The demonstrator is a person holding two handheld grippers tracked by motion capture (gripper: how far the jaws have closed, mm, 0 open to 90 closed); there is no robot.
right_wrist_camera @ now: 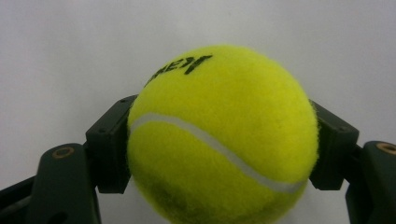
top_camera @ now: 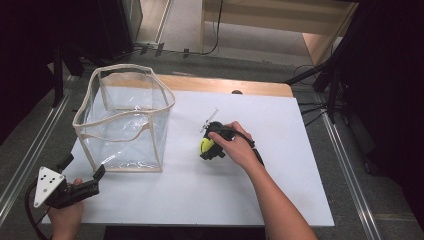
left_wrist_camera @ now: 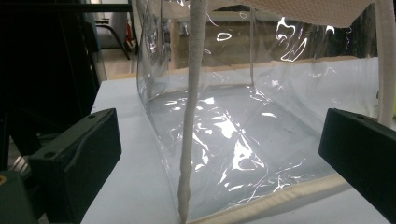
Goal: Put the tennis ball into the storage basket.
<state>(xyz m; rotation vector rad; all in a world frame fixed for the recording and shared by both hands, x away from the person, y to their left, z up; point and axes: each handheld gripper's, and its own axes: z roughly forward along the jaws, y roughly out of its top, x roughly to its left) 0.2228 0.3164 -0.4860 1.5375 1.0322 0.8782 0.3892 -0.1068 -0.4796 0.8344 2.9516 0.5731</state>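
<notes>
1. Yellow felt sits between the black jaws of the right hand-held gripper (right_wrist_camera: 219,154) – in the right gripper view both pads press on the sides of a tennis ball (right_wrist_camera: 222,135), so this hand-held gripper is clamped on the ball.
2. Black lettering shows on the top of the ball, and a white seam curves across its front.
3. In the high view the tennis ball (top_camera: 206,145) lies low over the white sheet (top_camera: 280,165) that covers the desk, well to the right of the clear bag (top_camera: 125,117), which serves as the landmark for what follows.
4. A person's right hand (top_camera: 235,146) wraps the right hand-held gripper (top_camera: 207,147) from above, the forearm coming in from the bottom edge.
5. Just beyond that hand, farther from the person and right of the bag, a small thin clear object lies on the sheet – too small to tell what it is.
6. The clear bag stands open and upright on the left part of the sheet, with cream piping along its rim and edges.
7. The left hand-held gripper (top_camera: 100,172) hovers just in front of the bag's near left corner, held in the left hand (top_camera: 67,212), a grey three-cornered plate on top.
8. In the left gripper view its jaws stand wide apart with nothing between the pads; the bag's piped corner (left_wrist_camera: 189,140) rises just ahead.
</notes>
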